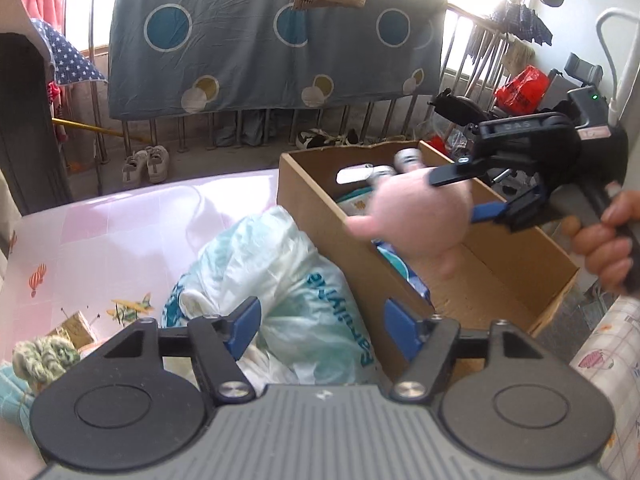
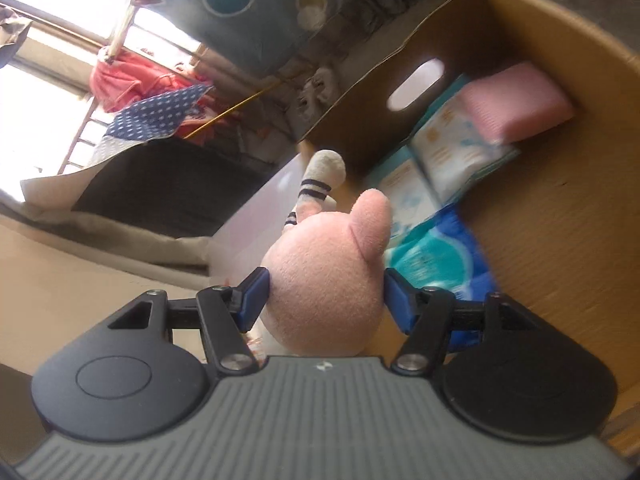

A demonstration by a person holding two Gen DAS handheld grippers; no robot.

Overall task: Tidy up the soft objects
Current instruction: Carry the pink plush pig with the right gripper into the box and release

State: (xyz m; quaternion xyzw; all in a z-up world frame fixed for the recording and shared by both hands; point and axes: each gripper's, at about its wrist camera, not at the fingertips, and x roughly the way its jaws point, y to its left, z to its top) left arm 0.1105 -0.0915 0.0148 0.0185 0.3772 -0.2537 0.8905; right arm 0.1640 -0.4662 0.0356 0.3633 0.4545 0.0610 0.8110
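Note:
A pink plush toy (image 2: 324,272) with a striped white limb sits between the blue pads of my right gripper (image 2: 324,300), which is shut on it. In the left wrist view the same plush toy (image 1: 420,212) hangs blurred over the open cardboard box (image 1: 320,200), held by the right gripper (image 1: 452,200), with a hand (image 1: 604,248) on its handle. My left gripper (image 1: 322,328) is open above a crumpled white and teal plastic bag (image 1: 288,280) that lies beside the box; its pads do not press on the bag.
Inside the box (image 2: 560,220) lie a pink pad (image 2: 516,104), tissue packs (image 2: 452,148) and a blue packet (image 2: 436,256). The pink patterned tablecloth (image 1: 100,232) holds a green knitted item (image 1: 44,356) at the lower left. A blue sheet (image 1: 260,48) hangs on railings behind.

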